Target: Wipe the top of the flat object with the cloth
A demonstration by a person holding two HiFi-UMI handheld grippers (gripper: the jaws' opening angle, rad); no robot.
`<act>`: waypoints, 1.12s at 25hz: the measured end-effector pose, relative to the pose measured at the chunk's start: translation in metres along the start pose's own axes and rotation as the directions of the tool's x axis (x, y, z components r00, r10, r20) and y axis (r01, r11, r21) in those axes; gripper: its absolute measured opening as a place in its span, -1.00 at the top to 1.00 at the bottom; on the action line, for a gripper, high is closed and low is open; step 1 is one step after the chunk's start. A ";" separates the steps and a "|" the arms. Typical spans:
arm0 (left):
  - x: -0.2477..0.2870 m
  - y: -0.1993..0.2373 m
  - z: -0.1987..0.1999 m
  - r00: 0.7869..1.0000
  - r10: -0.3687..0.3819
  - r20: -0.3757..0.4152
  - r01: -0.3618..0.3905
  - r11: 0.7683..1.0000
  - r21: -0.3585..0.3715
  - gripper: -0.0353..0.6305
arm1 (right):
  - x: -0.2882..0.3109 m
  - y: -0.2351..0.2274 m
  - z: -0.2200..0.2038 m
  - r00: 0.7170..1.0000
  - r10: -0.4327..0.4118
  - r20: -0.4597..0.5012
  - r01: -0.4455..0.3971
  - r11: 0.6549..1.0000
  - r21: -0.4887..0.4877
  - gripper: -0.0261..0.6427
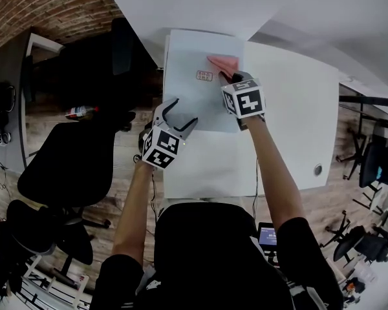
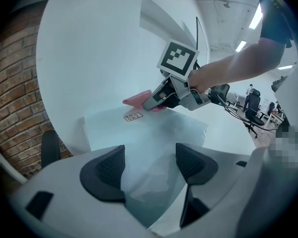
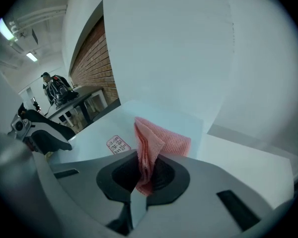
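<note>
The left gripper [image 1: 181,113] sits at the near edge of the flat pale sheet [image 1: 194,99] on the white tabletop [image 1: 288,108], fingers spread wide and empty — to its right, the right gripper [image 1: 231,76] has its fingers pinched on the pink cloth [image 1: 221,62], which lies at the sheet's far end.

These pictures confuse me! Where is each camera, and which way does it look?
Head view: on the head, looking down at the flat sheet; both arms show.
Left gripper view: on the left gripper, facing the right gripper; open jaws show.
Right gripper view: behind its shut jaws, facing the cloth they pinch.
Shared: the sheet's sticker.
</note>
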State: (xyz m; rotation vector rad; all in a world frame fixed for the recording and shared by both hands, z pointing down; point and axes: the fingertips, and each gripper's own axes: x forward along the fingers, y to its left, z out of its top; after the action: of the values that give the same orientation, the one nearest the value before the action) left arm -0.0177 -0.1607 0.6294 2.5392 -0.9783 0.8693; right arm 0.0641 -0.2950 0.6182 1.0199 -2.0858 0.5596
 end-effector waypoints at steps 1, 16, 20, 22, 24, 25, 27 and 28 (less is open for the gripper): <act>0.000 0.000 0.000 1.000 0.000 -0.001 0.000 1.000 0.000 -0.06 | -0.002 -0.007 -0.001 1.000 -0.011 0.001 0.011 1.000 0.008 0.79; 0.000 0.000 0.001 1.000 0.003 -0.002 -0.003 1.000 -0.001 -0.06 | 0.000 -0.023 0.003 0.998 -0.055 -0.010 0.055 0.998 0.012 0.79; 0.001 0.001 0.001 1.000 0.005 -0.003 -0.005 1.000 -0.006 -0.06 | 0.010 -0.012 0.013 0.999 -0.038 -0.005 0.038 0.999 -0.005 0.79; 0.001 0.000 0.002 1.000 0.008 -0.004 -0.008 1.000 -0.005 -0.06 | 0.015 -0.003 0.019 1.000 -0.024 0.000 0.024 1.000 -0.013 0.79; 0.001 -0.001 0.002 1.000 0.008 -0.003 -0.008 1.000 -0.005 -0.06 | 0.022 0.010 0.025 1.000 -0.005 0.005 0.005 1.000 -0.021 0.79; 0.001 -0.001 0.002 1.000 0.007 -0.004 -0.007 1.000 -0.005 -0.06 | 0.025 0.017 0.028 1.000 0.006 0.006 -0.006 1.000 -0.027 0.79; 0.000 0.000 0.002 1.000 0.006 -0.005 -0.007 1.000 -0.006 -0.06 | 0.032 0.031 0.036 1.000 0.030 0.007 -0.030 0.999 -0.045 0.79; 0.001 0.000 0.003 1.000 0.008 -0.005 -0.008 1.000 -0.007 -0.06 | 0.036 0.038 0.039 0.999 0.041 0.008 -0.041 0.998 -0.056 0.79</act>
State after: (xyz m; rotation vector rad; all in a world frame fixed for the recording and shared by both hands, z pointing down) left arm -0.0163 -0.1623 0.6279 2.5283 -0.9884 0.8725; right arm 0.0017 -0.3151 0.6183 0.9513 -2.1226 0.5157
